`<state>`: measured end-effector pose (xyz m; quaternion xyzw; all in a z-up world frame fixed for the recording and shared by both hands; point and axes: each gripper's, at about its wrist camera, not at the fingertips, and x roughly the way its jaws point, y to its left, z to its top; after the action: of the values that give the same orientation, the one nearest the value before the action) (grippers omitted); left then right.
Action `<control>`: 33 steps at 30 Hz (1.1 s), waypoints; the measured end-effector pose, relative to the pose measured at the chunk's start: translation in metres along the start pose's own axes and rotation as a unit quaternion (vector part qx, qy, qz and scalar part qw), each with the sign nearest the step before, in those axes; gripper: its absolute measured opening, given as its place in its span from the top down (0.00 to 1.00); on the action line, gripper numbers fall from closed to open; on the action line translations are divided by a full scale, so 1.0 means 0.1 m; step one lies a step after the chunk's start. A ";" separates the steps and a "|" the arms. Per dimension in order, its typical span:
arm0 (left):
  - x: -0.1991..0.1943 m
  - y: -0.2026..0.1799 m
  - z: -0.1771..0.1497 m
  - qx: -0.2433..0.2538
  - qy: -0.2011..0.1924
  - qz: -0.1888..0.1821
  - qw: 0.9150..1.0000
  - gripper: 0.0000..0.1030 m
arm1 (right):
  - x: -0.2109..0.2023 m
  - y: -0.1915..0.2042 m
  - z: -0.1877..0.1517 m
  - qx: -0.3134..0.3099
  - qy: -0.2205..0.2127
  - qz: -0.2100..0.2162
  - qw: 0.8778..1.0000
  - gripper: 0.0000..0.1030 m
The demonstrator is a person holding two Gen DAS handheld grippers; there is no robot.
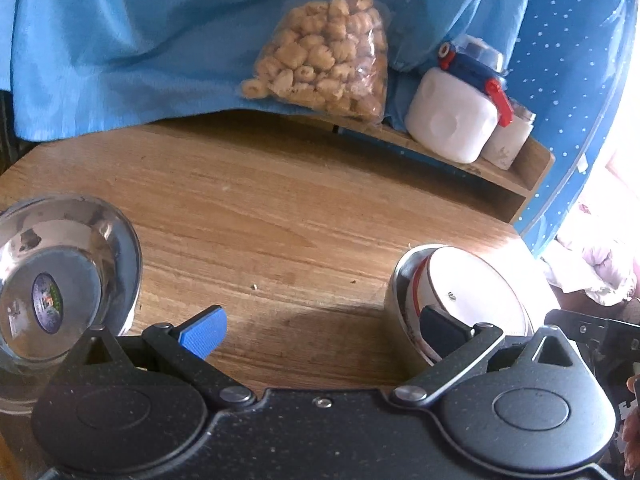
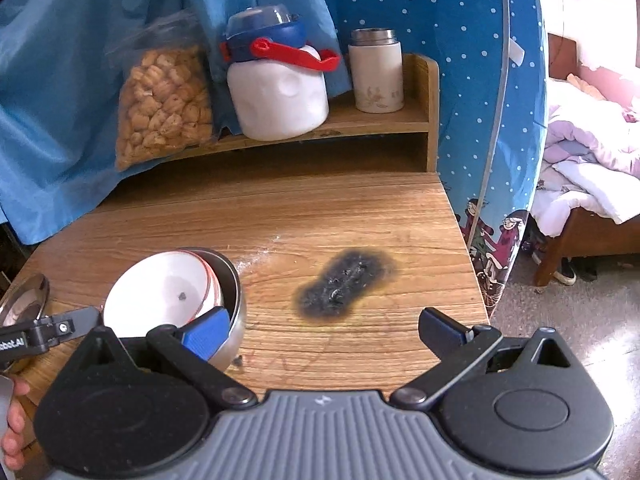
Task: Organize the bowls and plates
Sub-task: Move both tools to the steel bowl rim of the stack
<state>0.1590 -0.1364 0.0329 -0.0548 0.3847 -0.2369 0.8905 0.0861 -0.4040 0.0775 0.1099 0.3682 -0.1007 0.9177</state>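
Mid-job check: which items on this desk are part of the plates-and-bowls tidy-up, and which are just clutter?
Job items:
- white ceramic bowl tilted inside a steel bowl
- shiny steel plate on the left
- both claws, open, holding nothing

Just lying about:
- clear bag of tan snacks
- white jug with blue lid
- white steel-topped flask
- black burn mark

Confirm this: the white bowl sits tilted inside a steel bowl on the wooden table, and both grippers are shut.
Not quite. The white bowl does sit tilted inside the steel bowl on the table, but the left gripper and right gripper are both open and empty, as each wrist view shows.
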 end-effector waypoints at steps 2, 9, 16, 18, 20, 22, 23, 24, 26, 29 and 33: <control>0.02 0.00 0.01 -0.004 0.005 0.001 1.000 0.01 | 0.00 0.00 0.00 0.001 -0.001 0.008 1.000 0.00; 0.07 -0.03 0.01 0.012 0.011 0.012 1.000 0.01 | 0.06 0.07 -0.01 -0.019 0.007 -0.011 1.000 0.00; 0.14 -0.06 0.00 0.011 0.021 0.006 1.000 0.01 | 0.13 0.04 0.04 -0.010 0.016 -0.002 1.000 0.00; 0.14 -0.05 0.00 0.012 0.021 0.003 1.000 0.01 | 0.14 0.05 0.06 -0.008 0.025 -0.002 1.000 0.00; 0.15 -0.04 0.00 0.013 0.021 0.002 1.000 0.01 | 0.14 0.07 0.06 -0.012 0.027 -0.008 1.000 0.00; 0.14 -0.02 0.01 0.007 0.022 -0.006 1.000 0.01 | 0.14 0.11 0.09 -0.011 0.032 -0.018 0.999 0.00; 0.13 -0.01 0.00 0.003 0.022 -0.010 1.000 0.01 | 0.14 0.13 0.09 -0.013 0.033 -0.024 0.999 0.00; 0.13 0.00 0.00 0.001 0.022 -0.012 1.000 0.01 | 0.14 0.15 0.10 -0.016 0.034 -0.030 0.999 0.00; 0.13 0.00 0.00 0.002 0.023 -0.011 1.000 0.01 | 0.13 0.18 0.10 -0.020 0.031 -0.036 0.999 0.00; 0.11 -0.01 0.00 0.005 0.018 -0.005 1.000 0.01 | 0.13 0.21 0.07 -0.024 0.033 -0.031 0.999 0.00; 0.10 -0.07 -0.03 0.023 0.009 0.007 1.000 0.01 | 0.15 0.25 0.03 -0.037 0.031 -0.043 0.998 0.00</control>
<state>0.1602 -0.1469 0.0257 -0.0295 0.3879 -0.2399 0.8894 0.1050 -0.3828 0.0718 0.0626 0.4047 -0.1229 0.9040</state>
